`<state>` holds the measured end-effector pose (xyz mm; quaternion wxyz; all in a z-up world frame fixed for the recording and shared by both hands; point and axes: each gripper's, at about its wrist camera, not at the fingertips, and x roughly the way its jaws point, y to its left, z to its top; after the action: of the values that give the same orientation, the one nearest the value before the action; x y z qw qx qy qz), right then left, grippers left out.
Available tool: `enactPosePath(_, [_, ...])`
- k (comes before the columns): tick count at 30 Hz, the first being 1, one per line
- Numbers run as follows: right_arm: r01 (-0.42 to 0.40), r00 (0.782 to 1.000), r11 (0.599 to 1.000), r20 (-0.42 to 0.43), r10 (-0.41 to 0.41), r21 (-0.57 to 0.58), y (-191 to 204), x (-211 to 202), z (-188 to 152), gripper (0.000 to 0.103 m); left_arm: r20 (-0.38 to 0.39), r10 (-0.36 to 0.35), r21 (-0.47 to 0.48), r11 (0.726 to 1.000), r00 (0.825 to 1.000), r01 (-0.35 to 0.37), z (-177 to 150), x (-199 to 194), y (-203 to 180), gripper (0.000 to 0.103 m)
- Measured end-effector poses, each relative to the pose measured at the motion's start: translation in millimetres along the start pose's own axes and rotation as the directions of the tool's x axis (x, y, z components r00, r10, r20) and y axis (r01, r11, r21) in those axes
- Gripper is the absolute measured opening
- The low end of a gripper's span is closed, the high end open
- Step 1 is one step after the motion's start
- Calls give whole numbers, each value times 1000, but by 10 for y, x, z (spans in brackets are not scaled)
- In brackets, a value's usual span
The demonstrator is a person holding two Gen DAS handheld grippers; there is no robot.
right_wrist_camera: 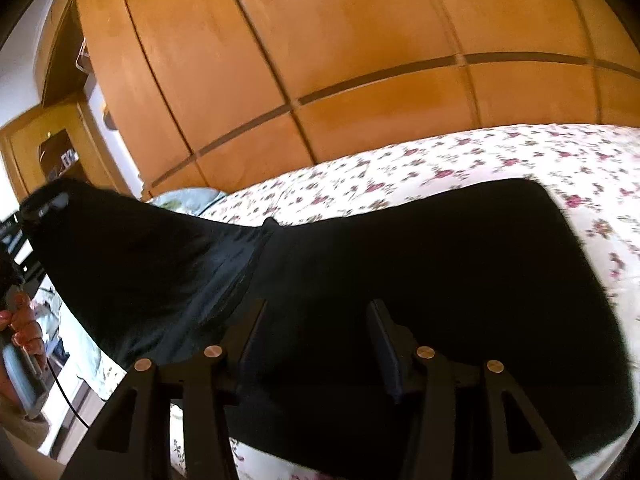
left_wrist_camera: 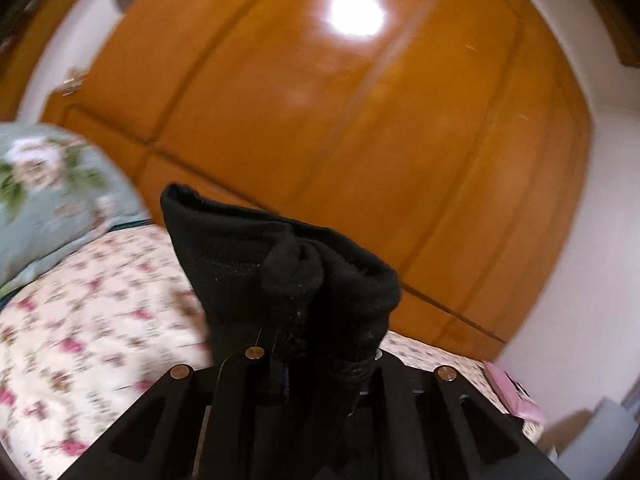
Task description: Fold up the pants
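Note:
The black pants (right_wrist_camera: 420, 264) lie spread on the floral bed sheet (right_wrist_camera: 480, 156), with one end lifted up to the left. My left gripper (left_wrist_camera: 316, 344) is shut on a bunched corner of the pants (left_wrist_camera: 288, 264) and holds it above the bed. It also shows far left in the right wrist view (right_wrist_camera: 44, 204), with the cloth rising to it. My right gripper (right_wrist_camera: 316, 316) is open just above the pants, its fingers (right_wrist_camera: 384, 344) apart with cloth showing between them.
A large orange wooden wardrobe (left_wrist_camera: 360, 120) stands behind the bed. A pale blue floral pillow (left_wrist_camera: 48, 200) lies at the left. A pink object (left_wrist_camera: 512, 392) sits at the bed's right edge. The person's hand (right_wrist_camera: 24, 328) is at far left.

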<state>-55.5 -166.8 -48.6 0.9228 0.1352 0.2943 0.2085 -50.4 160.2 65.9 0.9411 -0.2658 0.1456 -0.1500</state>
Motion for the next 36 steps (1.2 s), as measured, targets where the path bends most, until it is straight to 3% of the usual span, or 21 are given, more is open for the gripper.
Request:
enactPosePath(5, [10,999,997,49,-14,79,-173,-232,64,54,-80,-141,88,985,987,148,-114,316,-529,14])
enactPosePath(9, [7,996,991,88,-19,134,-321,-398,145,59,-174,-219,117,964,960,241,-329,549,-832,14])
enactPosePath(13, [5,993,981,116,-28,195,-479,-518,202,60,-292,-257,172,933,921,315,-646,823,-1116,14])
enactPosePath(19, [11,988,961,145,-53,276,-694,-671,214,60,-427,-263,228,894,865,385,-1106,1224,-1381,16])
enactPosePath(24, [10,986,947,153,-63,321,-807,-756,193,60,-537,-210,282,868,817,408,-1553,1516,-1487,17])
enactPosePath(27, [7,987,946,148,-57,324,-820,-767,185,61,-597,-159,307,861,786,407,-1785,1598,-1494,31])
enactPosePath(29, [1,989,948,138,-48,318,-802,-759,177,61,-622,-167,290,858,765,424,-1854,1581,-1454,39])
enactPosePath(31, [-11,991,949,133,-33,315,-781,-740,166,66,-618,-221,252,853,755,457,-1880,1453,-1450,48])
enactPosePath(34, [-35,994,948,107,1,316,-763,-668,172,71,-607,-287,184,856,741,482,-1705,1299,-1353,49])
enactPosePath(36, [-36,997,950,77,13,309,-756,-608,180,71,-576,-296,171,868,762,467,-1557,1181,-1339,50])
